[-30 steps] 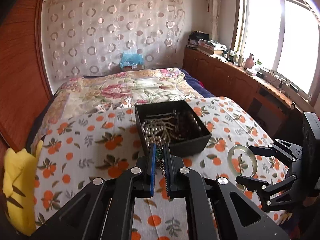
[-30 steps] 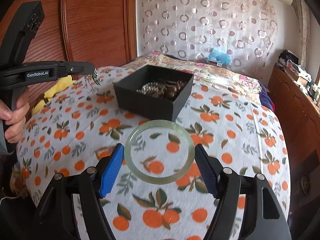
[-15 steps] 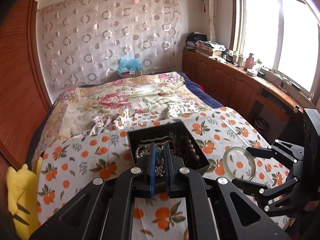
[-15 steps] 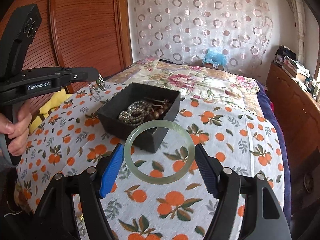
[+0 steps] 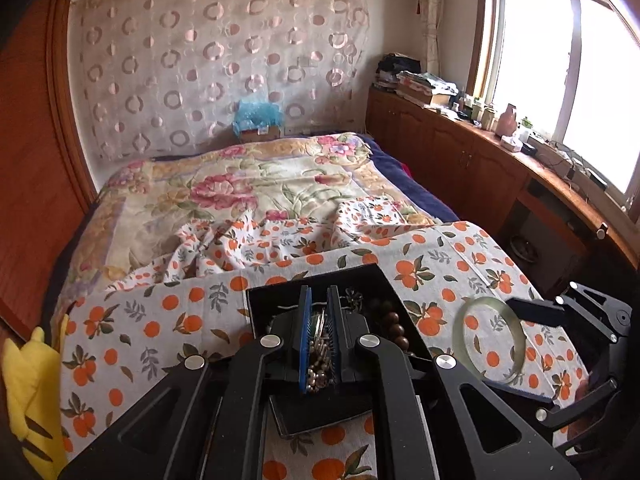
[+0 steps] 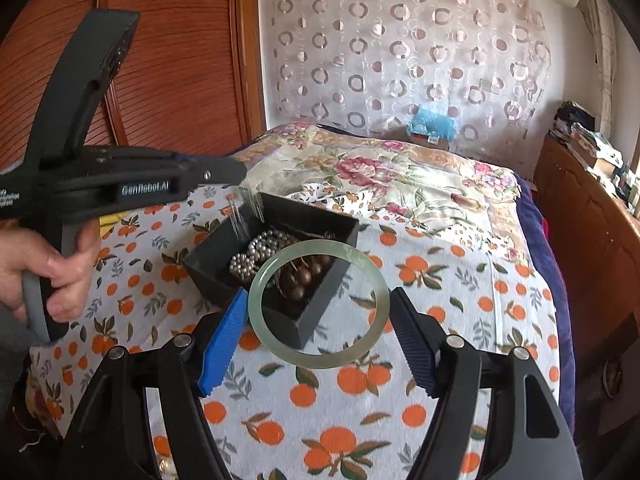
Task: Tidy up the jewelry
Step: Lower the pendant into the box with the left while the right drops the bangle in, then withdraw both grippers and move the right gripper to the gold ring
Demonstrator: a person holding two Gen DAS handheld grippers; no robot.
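Now the bangle [image 6: 318, 304], a pale green stone-like ring, sits clamped across its width between the wide-spread right tongs [image 6: 318, 334], in the air just near of the black box [image 6: 276, 256] on the bed [image 6: 440, 320]. It looks stiff, smooth and likely brittle, so holding opposite outer edges with the ridged pads seems the sound grip; a drop on anything hard could crack it. The left tongs [image 5: 319, 344] are nearly closed on a thin chain [image 5: 318, 364] that hangs limp over the box; I judge it light and prone to tangle with the silver beads [image 6: 256, 256] and brown beads [image 6: 304, 276] inside. White lettering on the left tool reads "GenRobot.AI".
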